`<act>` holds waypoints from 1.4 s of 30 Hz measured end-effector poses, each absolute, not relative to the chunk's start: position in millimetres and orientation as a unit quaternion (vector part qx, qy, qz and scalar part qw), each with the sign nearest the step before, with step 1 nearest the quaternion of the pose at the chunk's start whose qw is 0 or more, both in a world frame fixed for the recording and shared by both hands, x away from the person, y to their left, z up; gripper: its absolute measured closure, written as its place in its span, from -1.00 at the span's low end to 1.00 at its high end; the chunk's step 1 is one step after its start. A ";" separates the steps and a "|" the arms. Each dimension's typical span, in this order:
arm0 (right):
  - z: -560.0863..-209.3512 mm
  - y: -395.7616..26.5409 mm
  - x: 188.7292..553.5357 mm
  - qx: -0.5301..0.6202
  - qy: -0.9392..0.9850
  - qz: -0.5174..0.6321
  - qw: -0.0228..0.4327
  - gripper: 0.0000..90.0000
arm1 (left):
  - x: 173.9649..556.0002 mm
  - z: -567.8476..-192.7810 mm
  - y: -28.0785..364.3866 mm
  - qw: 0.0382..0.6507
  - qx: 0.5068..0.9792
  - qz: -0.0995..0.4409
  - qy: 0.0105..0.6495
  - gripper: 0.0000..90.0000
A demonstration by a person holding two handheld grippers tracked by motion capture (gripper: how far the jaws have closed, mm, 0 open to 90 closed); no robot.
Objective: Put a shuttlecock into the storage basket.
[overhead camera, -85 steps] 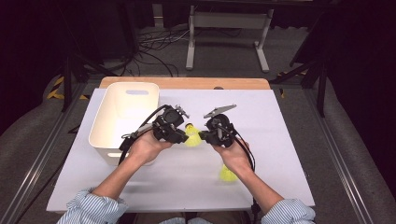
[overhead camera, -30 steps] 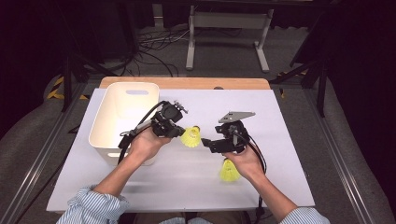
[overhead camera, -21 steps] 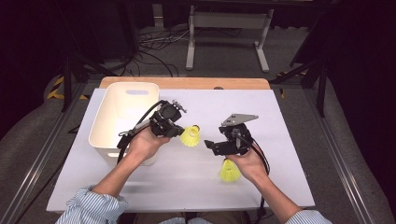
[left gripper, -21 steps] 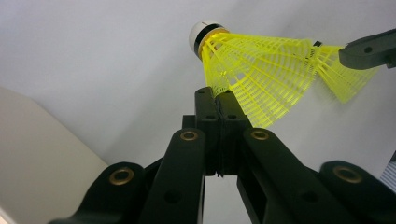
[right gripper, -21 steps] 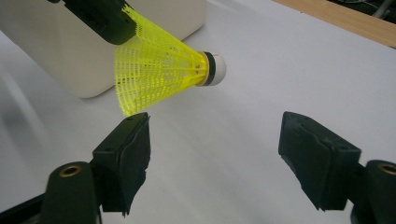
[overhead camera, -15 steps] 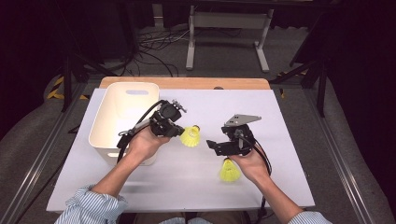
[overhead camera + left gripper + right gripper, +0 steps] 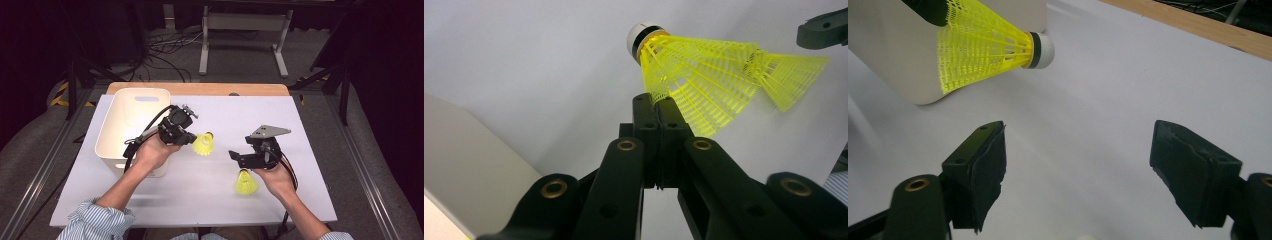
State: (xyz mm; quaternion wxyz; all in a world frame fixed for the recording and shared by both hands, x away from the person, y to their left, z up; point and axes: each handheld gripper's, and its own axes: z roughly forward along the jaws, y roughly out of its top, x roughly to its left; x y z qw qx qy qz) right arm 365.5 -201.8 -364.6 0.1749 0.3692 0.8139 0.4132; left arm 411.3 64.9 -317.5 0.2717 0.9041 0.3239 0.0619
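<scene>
My left gripper [image 7: 192,140] is shut on the skirt of a yellow shuttlecock [image 7: 203,144] and holds it above the table, right of the white bin. In the left gripper view the jaws [image 7: 658,100] pinch the mesh skirt of the shuttlecock [image 7: 704,75], with its white cork pointing up and away. My right gripper [image 7: 237,159] is open to the right, its jaws aimed toward the held shuttlecock. They have just been opening, and nothing is between them [image 7: 1078,140]. A second yellow shuttlecock [image 7: 246,184] stands on the mat just below the right gripper.
A white plastic bin [image 7: 132,125] sits at the left of the pale mat [image 7: 300,125], close behind the left hand. The table's wooden far edge [image 7: 200,89] borders the mat. Metal stands and cables lie on the floor beyond.
My right gripper has drawn away to the right and a little nearer, widening the gap to the held shuttlecock. The left gripper and both shuttlecocks have stayed put.
</scene>
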 end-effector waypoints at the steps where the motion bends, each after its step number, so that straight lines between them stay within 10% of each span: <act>1: -364.8 -203.1 365.2 0.370 0.813 0.415 0.175 -0.48 | 411.4 -317.3 65.0 0.272 0.904 0.062 0.324 1.00; 42: -385.4 -262.1 341.3 0.422 0.769 0.436 0.201 -0.54 | 410.9 -305.7 79.4 0.282 0.897 0.072 0.332 1.00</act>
